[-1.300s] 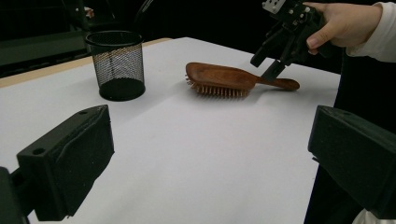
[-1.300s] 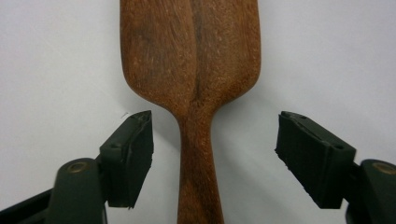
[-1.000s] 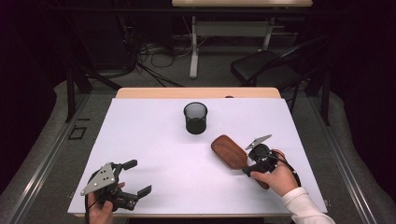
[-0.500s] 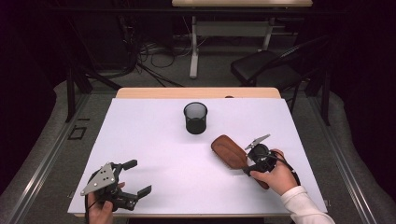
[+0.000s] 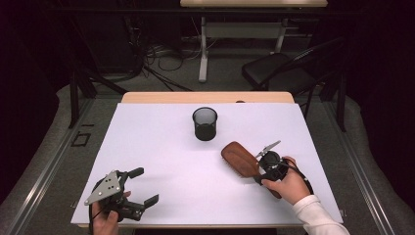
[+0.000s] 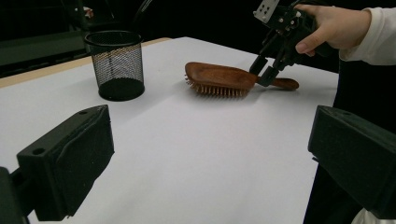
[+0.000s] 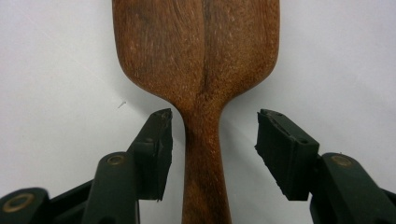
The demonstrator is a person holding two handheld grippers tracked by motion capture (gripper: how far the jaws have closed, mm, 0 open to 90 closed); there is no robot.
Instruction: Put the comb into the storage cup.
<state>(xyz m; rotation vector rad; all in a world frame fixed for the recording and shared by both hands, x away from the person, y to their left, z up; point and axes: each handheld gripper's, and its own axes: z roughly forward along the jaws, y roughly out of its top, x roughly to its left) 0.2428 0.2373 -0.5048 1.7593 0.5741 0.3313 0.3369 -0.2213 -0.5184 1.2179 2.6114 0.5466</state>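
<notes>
Right gripper straddling neck of wooden hairbrush, jaws just been closing, handle between but pads not yet pressing. Brush flat on table, at 4 o'clock from mesh cup. Grasp, lift pending. Left gripper idle, jaws apart, empty.

Bright, evenly lit white table, dark surroundings, soft faint shadows, slight close-up blur

right claw tilted down, jaws half closed and closing, left claw open
</notes>
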